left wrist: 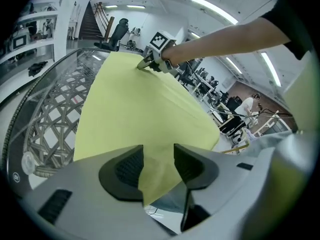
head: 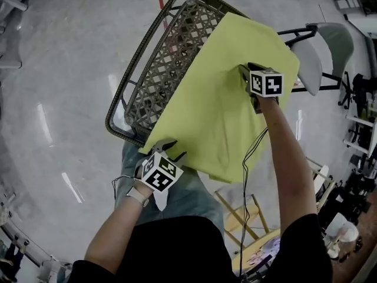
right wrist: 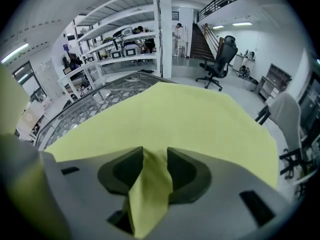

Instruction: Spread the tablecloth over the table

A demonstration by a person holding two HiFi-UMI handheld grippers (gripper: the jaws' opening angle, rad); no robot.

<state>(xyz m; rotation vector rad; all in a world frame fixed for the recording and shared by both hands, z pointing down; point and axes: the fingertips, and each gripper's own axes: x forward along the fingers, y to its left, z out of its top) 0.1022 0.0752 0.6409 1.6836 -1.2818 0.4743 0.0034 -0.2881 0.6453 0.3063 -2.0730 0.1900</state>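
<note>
A yellow-green tablecloth lies over the right part of a table with a woven lattice top and a dark rim. The left part of the lattice is bare. My left gripper is at the cloth's near left corner, shut on the fabric, which hangs down between its jaws. My right gripper is further out on the cloth near its right edge. It is shut on a pinched fold of tablecloth that fills the gap of the gripper. The left gripper view also shows the right gripper on the tablecloth.
A grey chair stands just beyond the table's right side. A wooden frame sits on the floor near my right leg. Past the table are shelves, an office chair and a staircase.
</note>
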